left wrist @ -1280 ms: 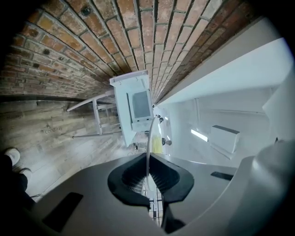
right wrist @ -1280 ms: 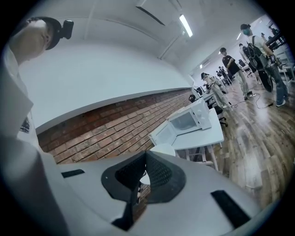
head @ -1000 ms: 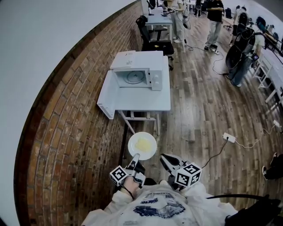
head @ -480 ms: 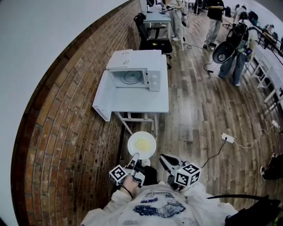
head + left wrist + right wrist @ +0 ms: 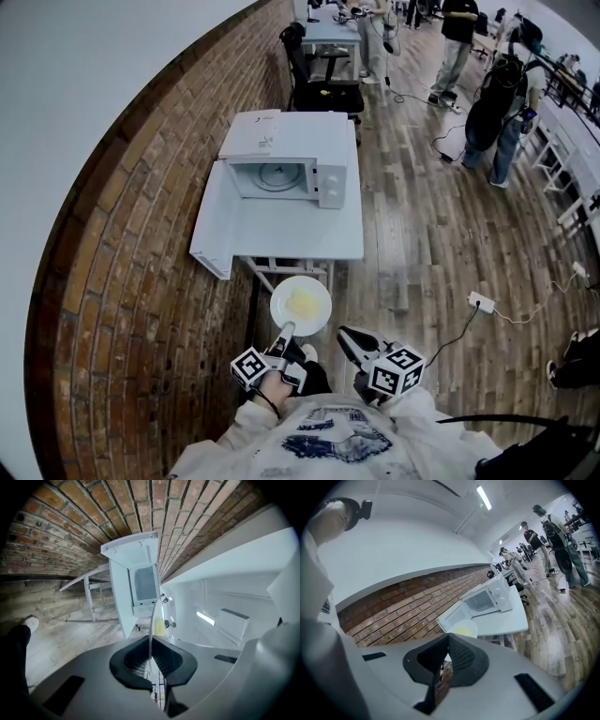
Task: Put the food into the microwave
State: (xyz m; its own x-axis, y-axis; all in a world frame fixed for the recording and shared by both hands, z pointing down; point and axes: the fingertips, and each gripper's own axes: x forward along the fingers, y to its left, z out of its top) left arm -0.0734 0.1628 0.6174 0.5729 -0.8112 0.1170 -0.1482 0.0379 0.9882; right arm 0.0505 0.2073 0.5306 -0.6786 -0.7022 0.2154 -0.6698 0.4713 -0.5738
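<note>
left gripper (image 5: 285,331) pinches plate (image 5: 301,305) rim; microwave (image 5: 281,141) door open ahead

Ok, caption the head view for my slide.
Left gripper holds a plate of food in front of the open microwave.

No word, brand or number can be read in any view. In the head view, upper centre, a small sticker (image 5: 266,142) lies on top of the white microwave (image 5: 323,141); its print is too small to make out. At the bottom edge, the person's shirt (image 5: 281,459) carries a blue print (image 5: 328,442), too blurred to read. The cubes on the left gripper (image 5: 287,330) and the right gripper (image 5: 345,336) bear only black-and-white square markers, no letters. At the left edge of the right gripper view, a dark mark (image 5: 326,606) on white fabric is illegible.
</note>
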